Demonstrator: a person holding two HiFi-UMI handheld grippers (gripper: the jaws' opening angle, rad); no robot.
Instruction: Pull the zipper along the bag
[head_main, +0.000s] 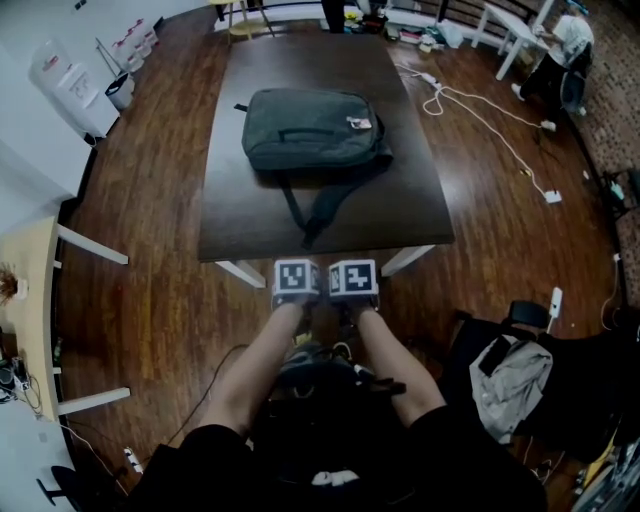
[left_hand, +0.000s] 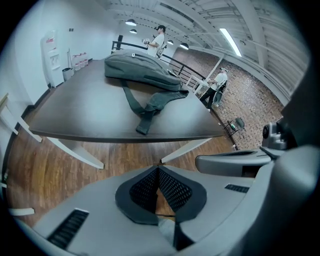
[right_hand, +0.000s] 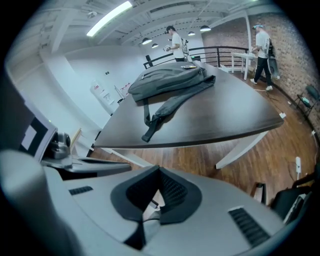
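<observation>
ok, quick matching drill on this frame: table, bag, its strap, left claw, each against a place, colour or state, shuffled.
Things:
1. table
2. bag
3. strap
4. left claw

Descriptions:
A. shut, empty, over the floor
B. lying flat on the far half of the tabletop
C. dark top, white legs
D. trails from the bag toward the near edge

Pairs: 1-C, 2-B, 3-D, 4-A

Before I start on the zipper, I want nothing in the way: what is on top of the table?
A grey bag lies on the dark table, its strap trailing toward the near edge. The table beneath the bag is covered, so anything under it cannot be seen.
</observation>
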